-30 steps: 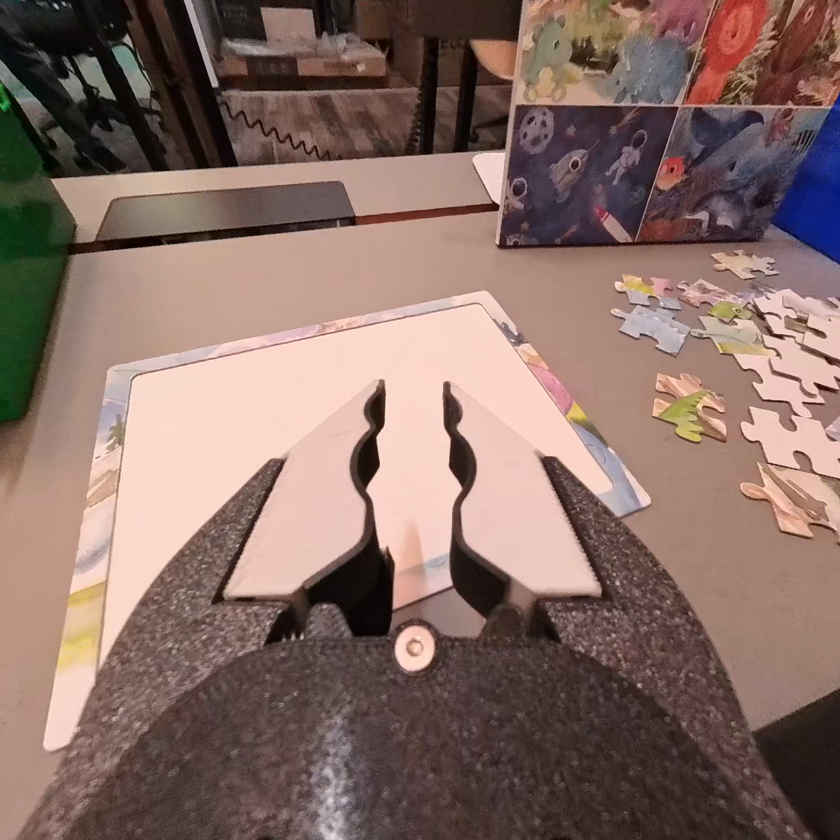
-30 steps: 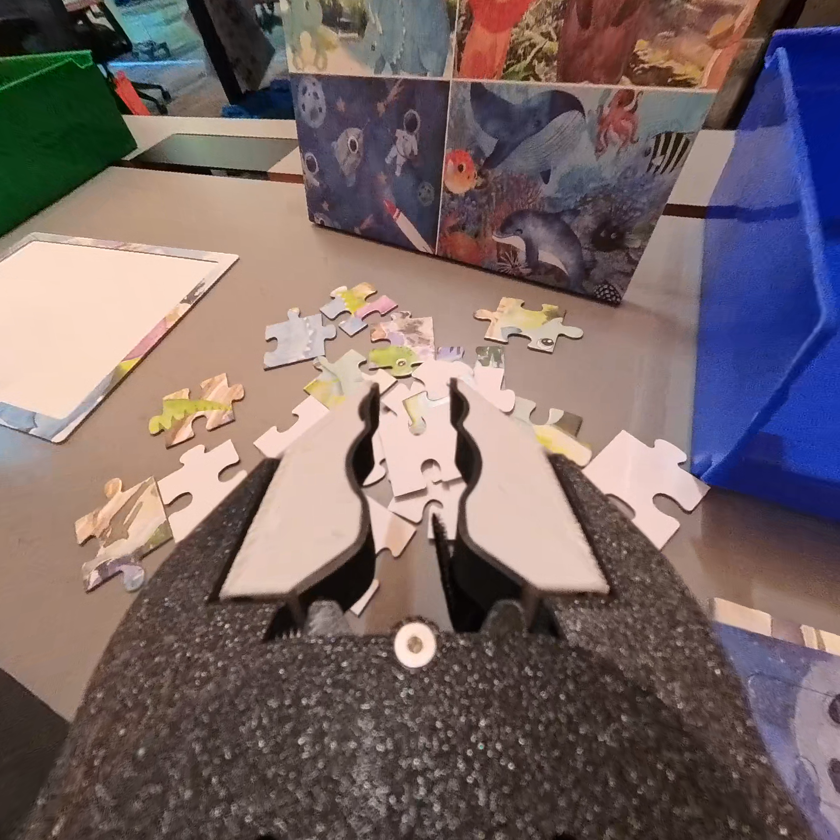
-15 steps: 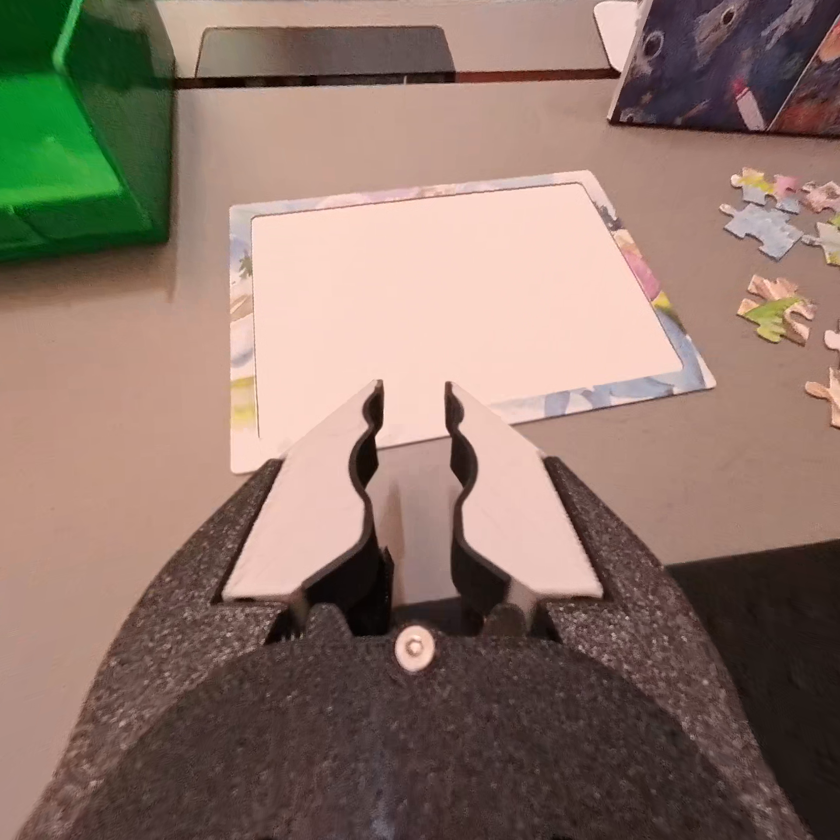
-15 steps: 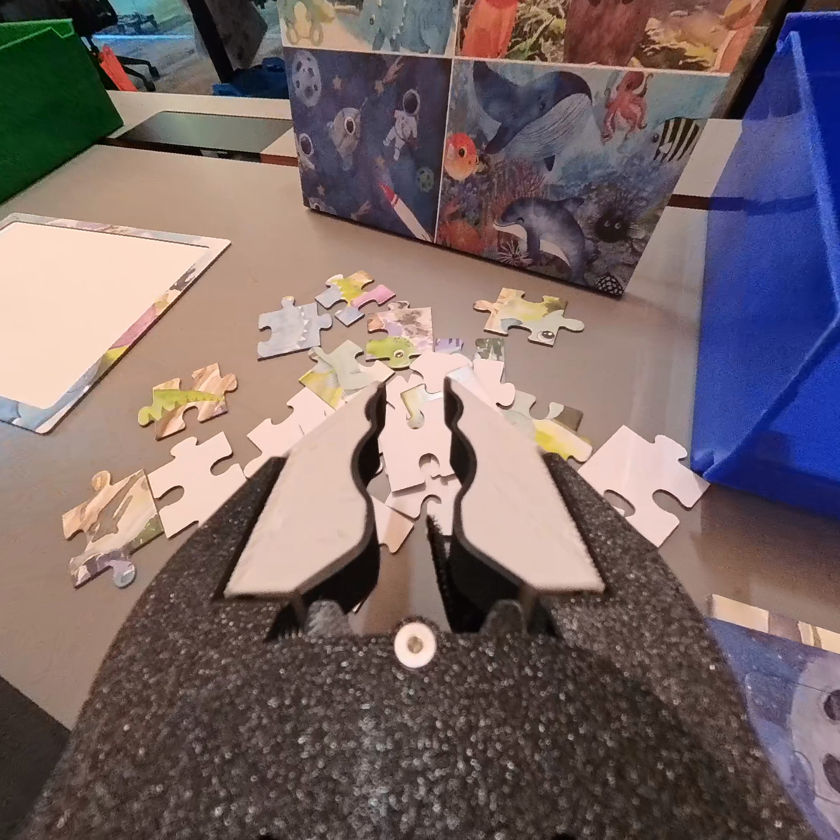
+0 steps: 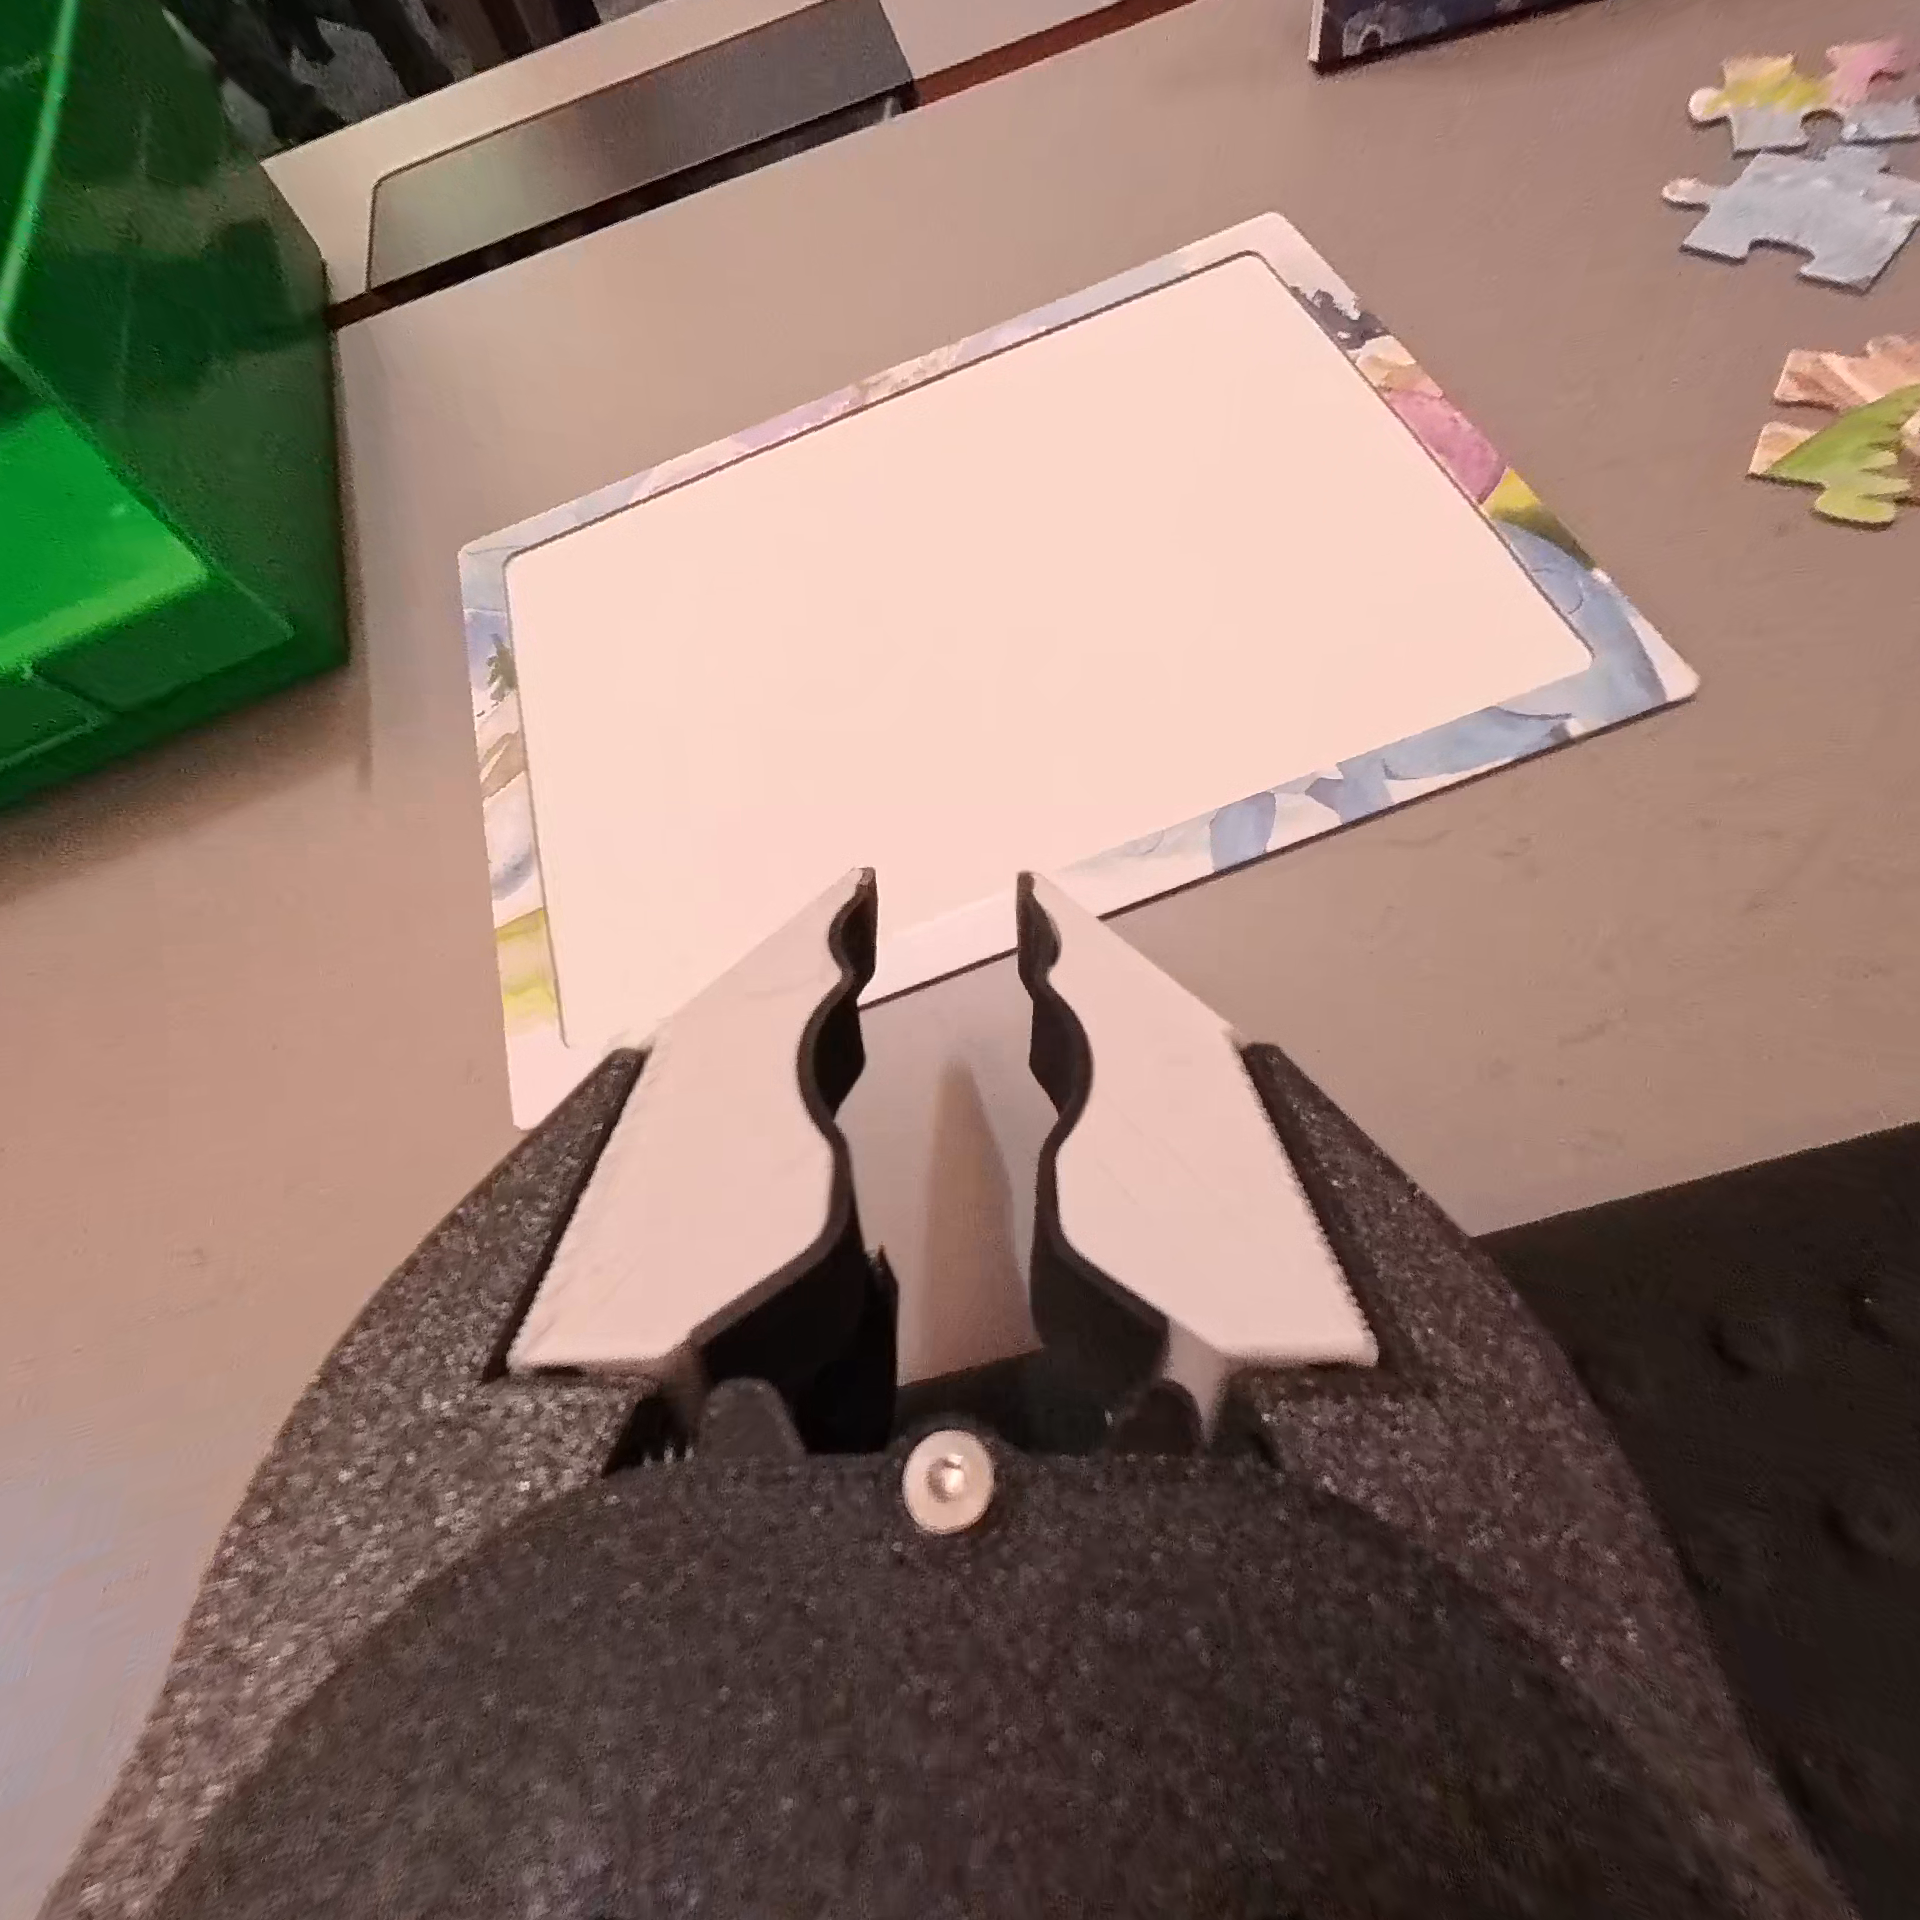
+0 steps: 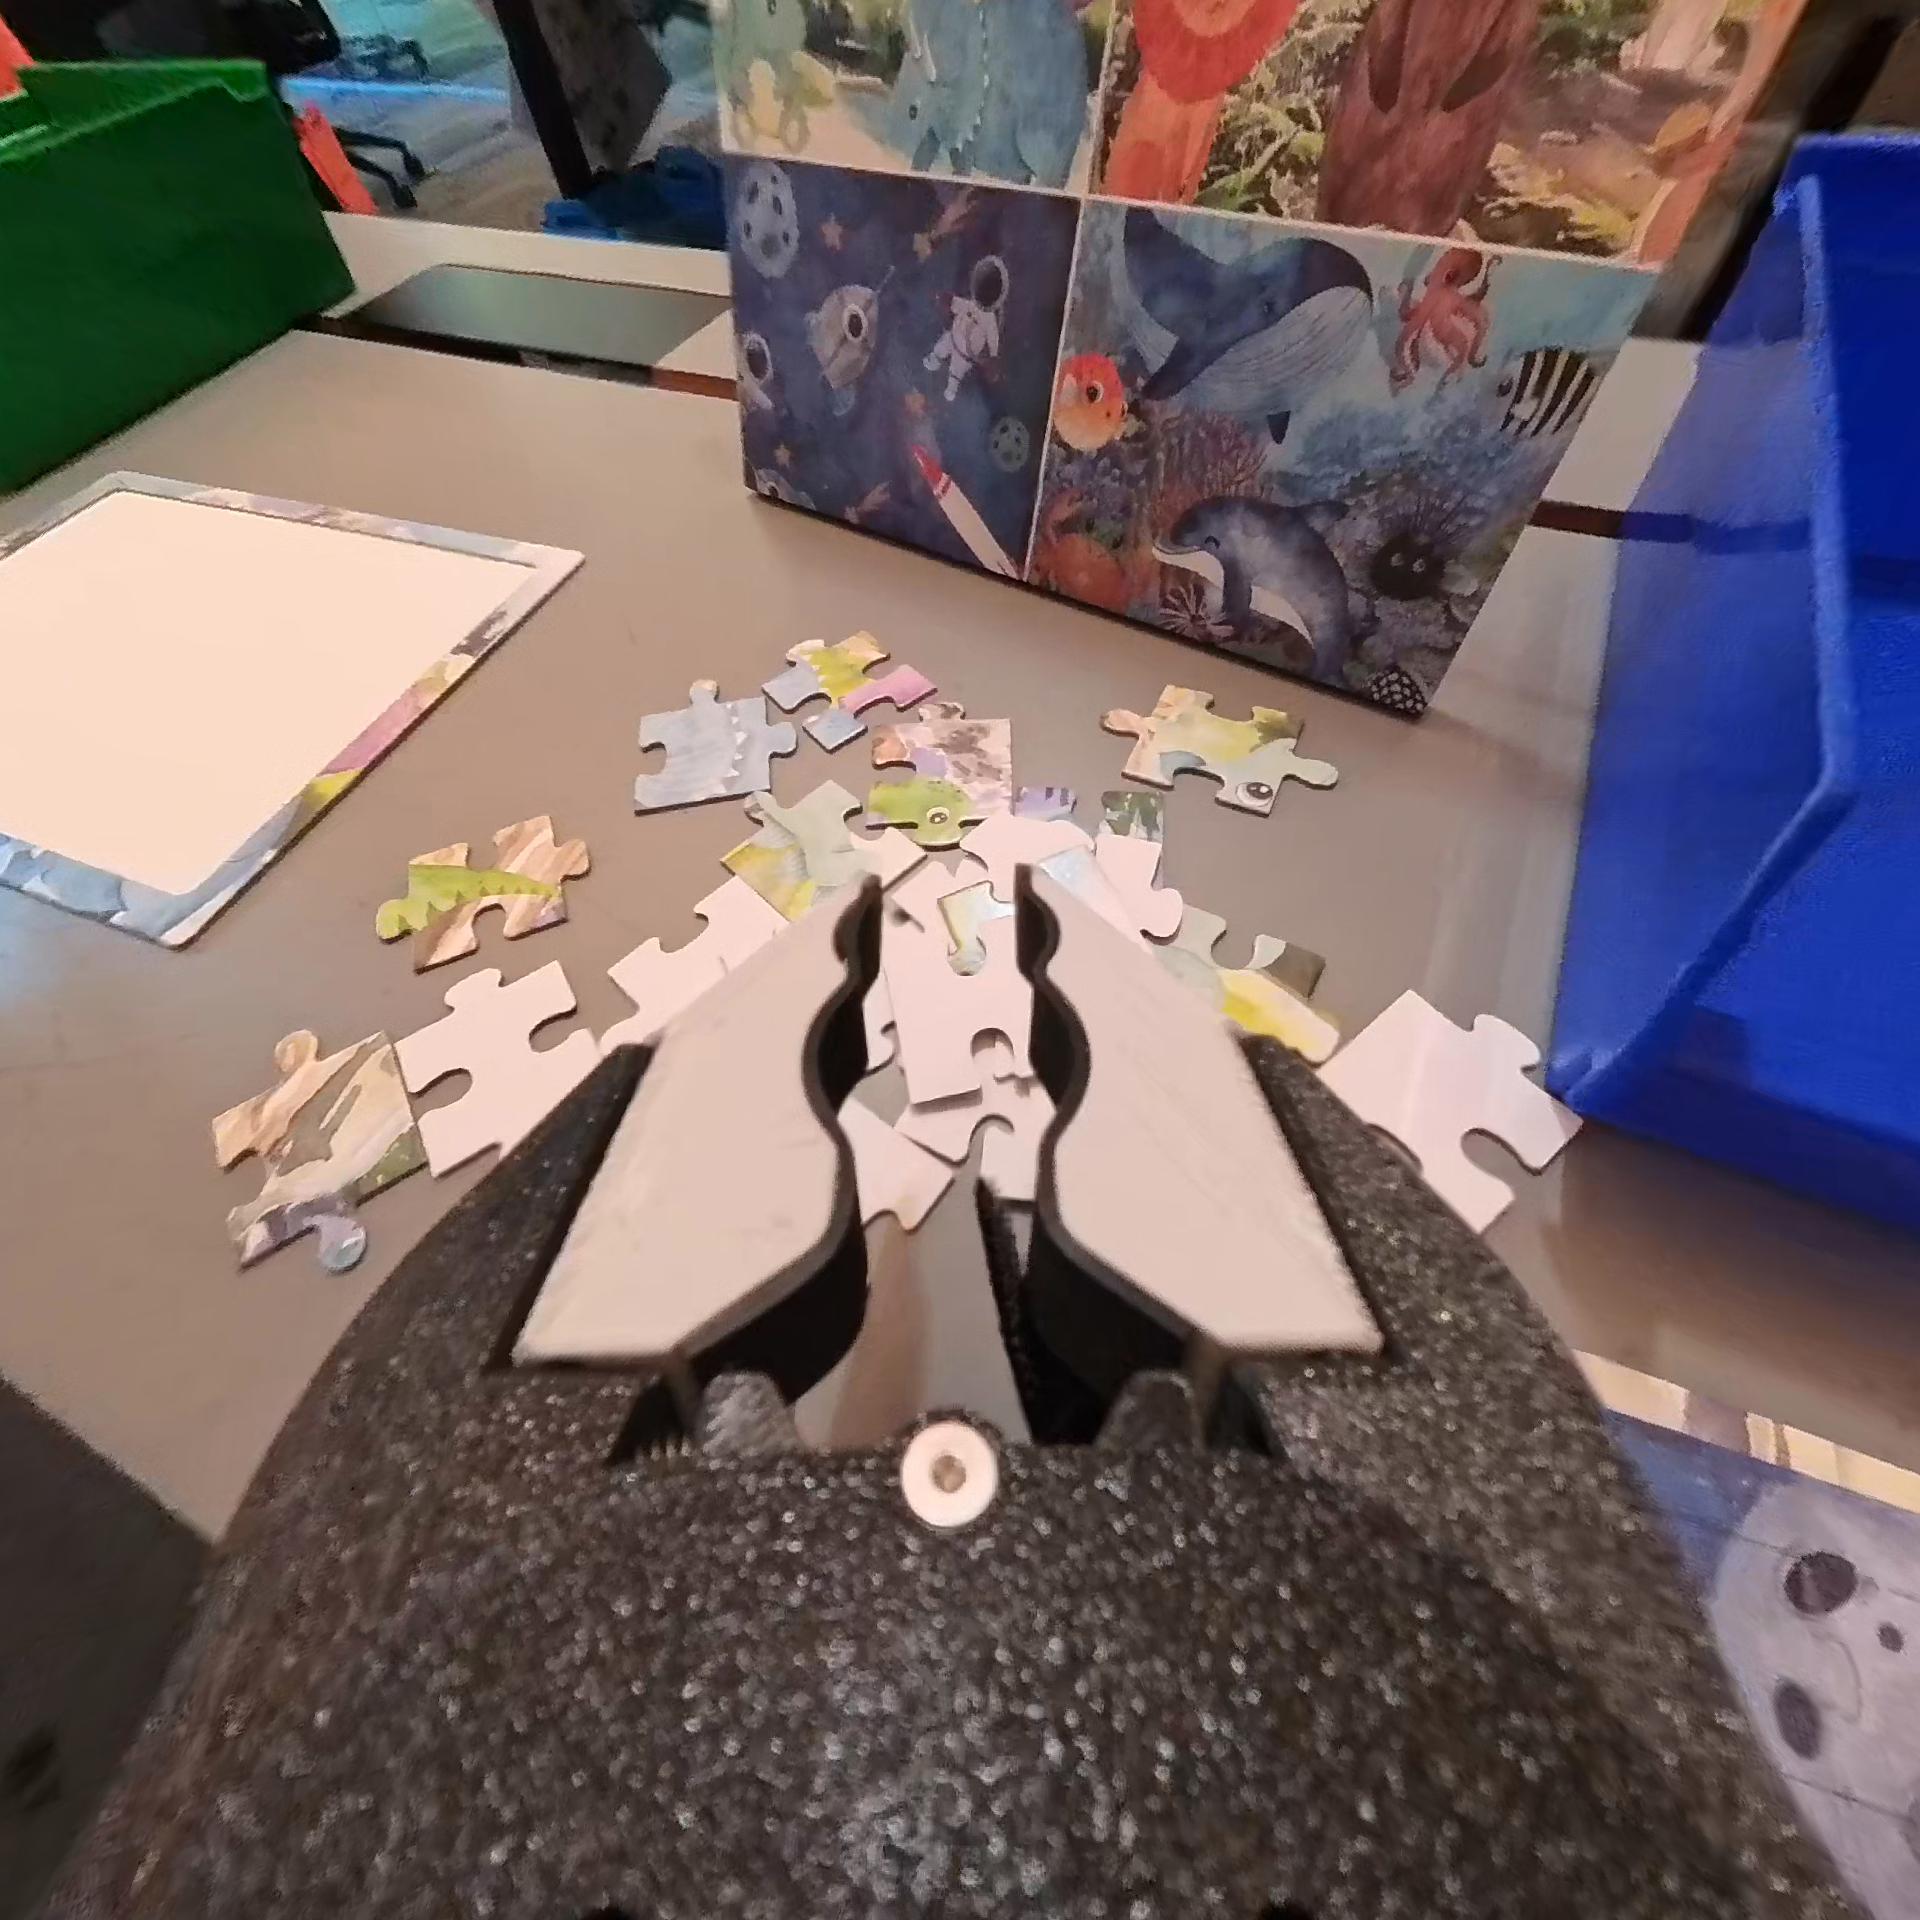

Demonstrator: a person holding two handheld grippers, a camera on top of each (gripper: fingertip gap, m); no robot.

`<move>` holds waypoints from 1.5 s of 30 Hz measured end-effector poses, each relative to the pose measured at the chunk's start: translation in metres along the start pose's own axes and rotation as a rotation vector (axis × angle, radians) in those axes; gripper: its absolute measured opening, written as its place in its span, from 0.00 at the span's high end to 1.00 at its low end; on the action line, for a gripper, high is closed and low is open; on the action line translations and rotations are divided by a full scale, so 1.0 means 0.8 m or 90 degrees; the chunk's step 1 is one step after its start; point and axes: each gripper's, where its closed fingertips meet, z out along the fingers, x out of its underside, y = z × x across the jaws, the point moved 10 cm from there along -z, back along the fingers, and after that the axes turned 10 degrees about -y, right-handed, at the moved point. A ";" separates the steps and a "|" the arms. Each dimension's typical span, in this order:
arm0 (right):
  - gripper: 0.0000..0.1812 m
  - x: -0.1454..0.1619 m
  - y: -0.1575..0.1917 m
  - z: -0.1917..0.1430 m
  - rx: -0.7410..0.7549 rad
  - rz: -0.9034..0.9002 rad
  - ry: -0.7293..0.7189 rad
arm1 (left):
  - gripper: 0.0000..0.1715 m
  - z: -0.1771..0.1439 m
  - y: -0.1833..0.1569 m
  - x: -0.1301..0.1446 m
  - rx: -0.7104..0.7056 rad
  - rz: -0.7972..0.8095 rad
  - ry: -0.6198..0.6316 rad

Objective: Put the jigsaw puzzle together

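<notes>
The left gripper (image 5: 945, 894) hangs with its jaws parted and empty over the near edge of the puzzle tray (image 5: 1579, 592) (its white middle bare), a green bin (image 5: 156, 416) far left. The right gripper (image 6: 951, 894), likewise released and holding nothing, hovers above the loose puzzle pieces (image 6: 1216, 743) scattered on the grey table (image 6: 623, 499), with the picture box (image 6: 1174, 395) behind and a blue bin (image 6: 1766, 727) at right.

Puzzle tray (image 6: 343, 748) left of loose pieces (image 6: 935, 810), box (image 6: 1195, 416) behind.

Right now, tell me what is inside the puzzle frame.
The puzzle frame holds only its bare white backing; no pieces are set in it. Its near edge is hidden behind the left gripper, whose jaws stand open.
</notes>
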 end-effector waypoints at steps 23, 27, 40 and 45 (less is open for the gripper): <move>0.73 0.054 0.049 -0.047 -0.463 -0.271 0.330 | 0.85 -0.010 -0.012 -0.026 0.029 -0.092 -0.006; 0.77 0.055 0.046 -0.049 -0.446 -0.256 0.317 | 0.85 0.000 -0.034 -0.048 0.100 -0.091 0.003; 0.70 0.041 0.047 -0.059 -0.357 -0.182 0.326 | 0.85 0.024 -0.150 -0.083 0.283 0.041 0.017; 0.64 0.051 0.051 -0.058 -0.311 -0.178 0.348 | 0.85 0.022 -0.149 -0.080 0.278 0.048 0.015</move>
